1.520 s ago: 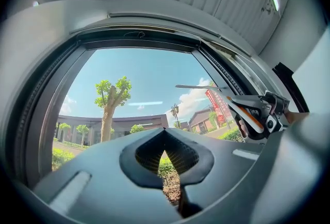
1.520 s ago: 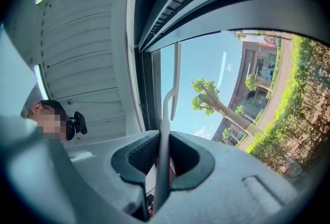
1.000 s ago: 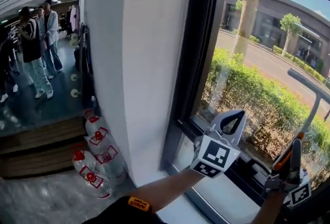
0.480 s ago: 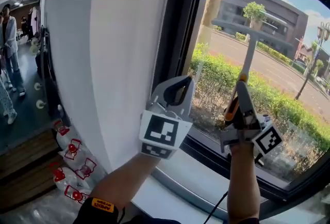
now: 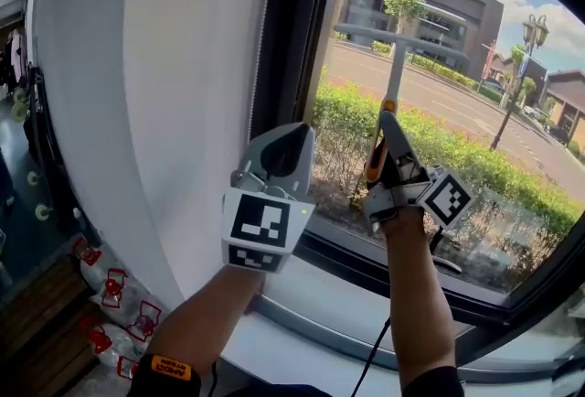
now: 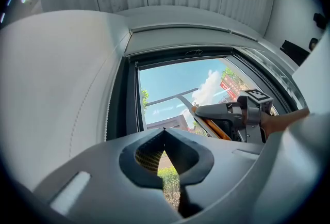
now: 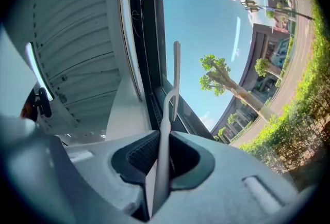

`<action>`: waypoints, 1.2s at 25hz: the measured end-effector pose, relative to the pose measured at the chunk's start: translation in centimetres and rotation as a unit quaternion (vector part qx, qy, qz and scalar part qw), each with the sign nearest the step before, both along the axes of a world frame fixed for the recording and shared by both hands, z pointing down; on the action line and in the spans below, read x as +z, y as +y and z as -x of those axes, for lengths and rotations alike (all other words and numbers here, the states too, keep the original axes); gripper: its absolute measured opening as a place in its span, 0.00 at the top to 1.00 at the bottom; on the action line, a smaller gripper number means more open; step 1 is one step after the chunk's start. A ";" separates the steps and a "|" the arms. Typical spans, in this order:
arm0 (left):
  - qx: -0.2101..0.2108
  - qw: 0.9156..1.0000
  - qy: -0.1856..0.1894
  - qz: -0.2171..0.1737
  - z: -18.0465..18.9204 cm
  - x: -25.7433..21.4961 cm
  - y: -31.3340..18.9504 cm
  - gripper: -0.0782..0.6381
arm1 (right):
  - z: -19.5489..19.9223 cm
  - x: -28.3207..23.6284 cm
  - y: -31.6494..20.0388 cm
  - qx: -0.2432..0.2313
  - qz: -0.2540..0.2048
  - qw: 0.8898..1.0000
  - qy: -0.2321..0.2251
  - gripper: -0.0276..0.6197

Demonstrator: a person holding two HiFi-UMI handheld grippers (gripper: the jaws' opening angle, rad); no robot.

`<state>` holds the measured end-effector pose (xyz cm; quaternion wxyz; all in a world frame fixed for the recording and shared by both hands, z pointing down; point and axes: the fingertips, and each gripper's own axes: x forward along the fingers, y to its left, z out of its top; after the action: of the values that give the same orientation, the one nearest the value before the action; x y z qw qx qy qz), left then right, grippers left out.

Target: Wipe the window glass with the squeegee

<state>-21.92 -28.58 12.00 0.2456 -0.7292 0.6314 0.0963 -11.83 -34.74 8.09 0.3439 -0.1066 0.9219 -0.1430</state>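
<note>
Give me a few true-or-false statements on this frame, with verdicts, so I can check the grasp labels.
The right gripper is shut on the squeegee by its handle. True.
The left gripper holds a cloth. False: its jaws are together with nothing between them.
The squeegee's blade is higher than the right gripper. True.
The blade stands vertical in the head view. False: it lies roughly level across the handle's top.
The left gripper is in front of the white wall beside the window. True.
</note>
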 end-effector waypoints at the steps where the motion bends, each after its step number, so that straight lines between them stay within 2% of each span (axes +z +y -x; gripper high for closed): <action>1: 0.003 1.000 0.001 0.002 0.0 0.2 -0.1 0.88 | 0.1 0.3 -0.1 0.002 0.005 1.000 0.001 0.88; 6: 0.016 1.000 0.006 0.015 -0.1 2.6 -0.8 0.88 | 0.4 3.5 0.1 0.008 0.028 1.000 0.001 0.88; 20: 0.045 0.993 0.030 0.108 -0.8 15.0 -4.1 0.88 | 0.5 20.7 1.5 0.027 0.141 0.990 0.011 0.88; 30: 0.051 0.990 0.036 0.129 -0.9 17.8 -4.8 0.88 | 0.7 23.0 1.6 0.028 0.156 0.987 0.016 0.88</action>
<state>-21.07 -33.36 29.75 0.1217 -0.7823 0.6086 0.0529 -12.53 -33.18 31.14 0.3120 -0.1867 0.8904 -0.2737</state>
